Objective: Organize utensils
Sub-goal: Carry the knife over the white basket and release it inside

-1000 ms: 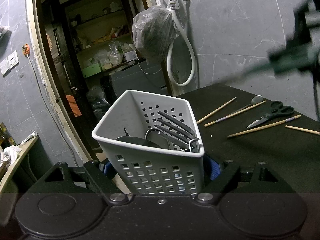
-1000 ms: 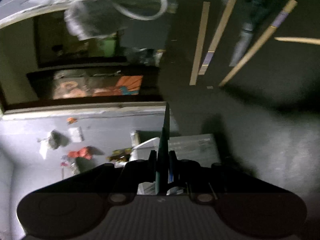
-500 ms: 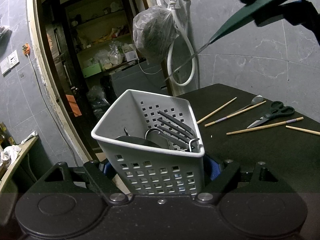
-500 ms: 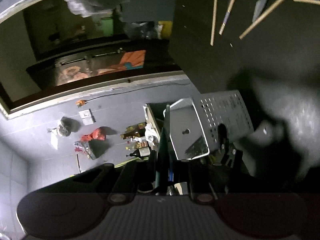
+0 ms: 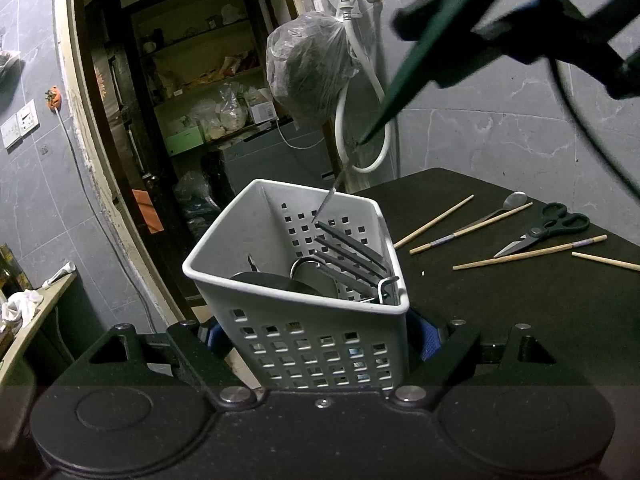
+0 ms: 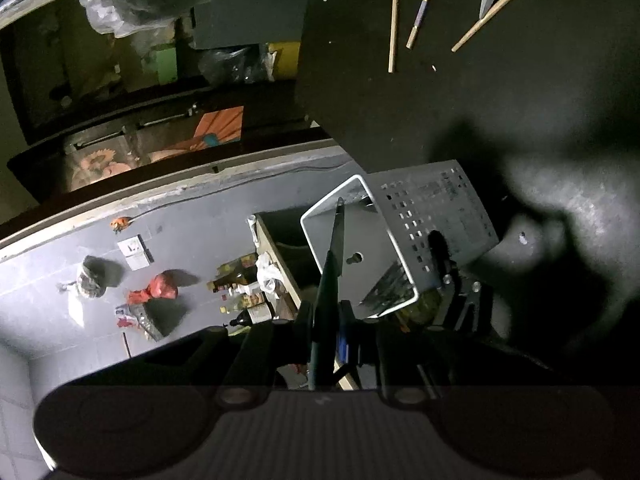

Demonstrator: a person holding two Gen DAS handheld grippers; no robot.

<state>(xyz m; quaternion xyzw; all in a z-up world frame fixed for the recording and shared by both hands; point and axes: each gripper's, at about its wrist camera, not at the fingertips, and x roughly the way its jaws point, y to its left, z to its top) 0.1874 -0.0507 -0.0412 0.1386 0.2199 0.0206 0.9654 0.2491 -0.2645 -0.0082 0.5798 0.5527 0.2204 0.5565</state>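
Since the earlier frame, the green-handled knife (image 5: 404, 92) has swung from the far right edge w/ its tip out over the tabletop to hang point-down right above the white basket (image 5: 296, 332); the basket itself hasn't shifted.

Left wrist view: left gripper (image 5: 316, 340) is clamped on the basket's near wall, one finger each side, basket tilted toward the cam at the tabletop (image 5: 520, 300) edge. Inside: a dark slotted utensil, a round metal piece, something black & flat. Knife tip sits at the basket's far rim, just above the slotted utensil, not yet inside as far as can be judged. Right gripper (image 5: 460, 52) shows top right, dark & blurred, around the green handle. Still out on the tabletop: chopsticks (image 5: 528, 252), a spoon (image 5: 504, 208), scissors (image 5: 544, 232).

Right wrist view: right gripper (image 6: 326, 344) pinches the knife (image 6: 332, 280) handle edge-on btw its fingers; blade runs fwd to the basket (image 6: 360, 240) mouth. Grip looks narrow.

Risks, as a judgement: blade tip may catch a wall perforation or jam on the slotted utensil, stopping it short. If let go too high, the knife could tip out over the rim, since the basket leans. A hard push down could twist the basket out of the left gripper's hold or shove it off the edge. Thin handle could also rotate in the pinch.
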